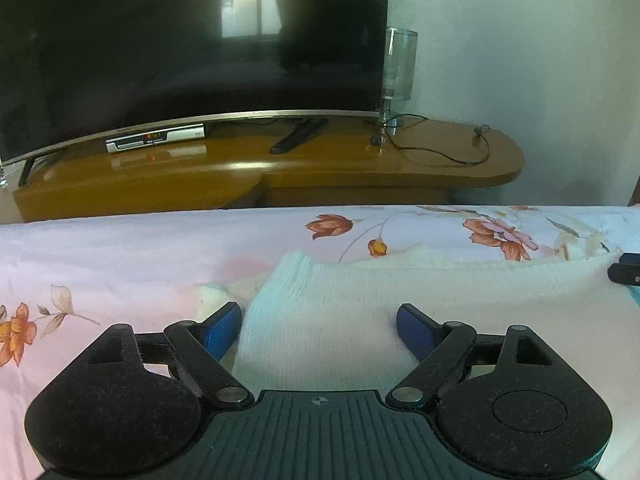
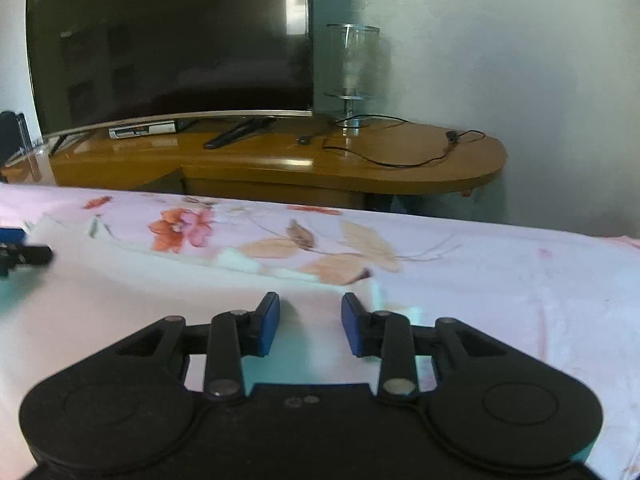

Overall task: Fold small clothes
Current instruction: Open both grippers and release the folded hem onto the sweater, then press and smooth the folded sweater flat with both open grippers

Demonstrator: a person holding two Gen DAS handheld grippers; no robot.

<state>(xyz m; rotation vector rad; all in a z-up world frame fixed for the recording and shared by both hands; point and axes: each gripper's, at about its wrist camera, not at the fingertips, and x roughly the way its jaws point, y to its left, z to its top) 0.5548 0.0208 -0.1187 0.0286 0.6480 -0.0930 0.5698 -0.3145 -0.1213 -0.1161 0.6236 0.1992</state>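
Observation:
A white knit garment (image 1: 360,300) lies flat on a pink floral bed sheet (image 1: 100,256). My left gripper (image 1: 319,320) is open, its blue pads wide apart over the garment's left edge. My right gripper (image 2: 311,312) is open with a narrower gap, its pads low over the garment's right part (image 2: 160,280). Each gripper shows at the edge of the other's view: the right gripper (image 1: 624,272) and the left gripper (image 2: 24,254).
Beyond the bed stands a wooden TV stand (image 1: 320,168) with a large dark TV (image 1: 192,48), a set-top box (image 1: 156,138), a remote (image 1: 298,136), a glass lamp (image 1: 398,68) and a cable (image 1: 440,152). A white wall (image 2: 500,60) is behind.

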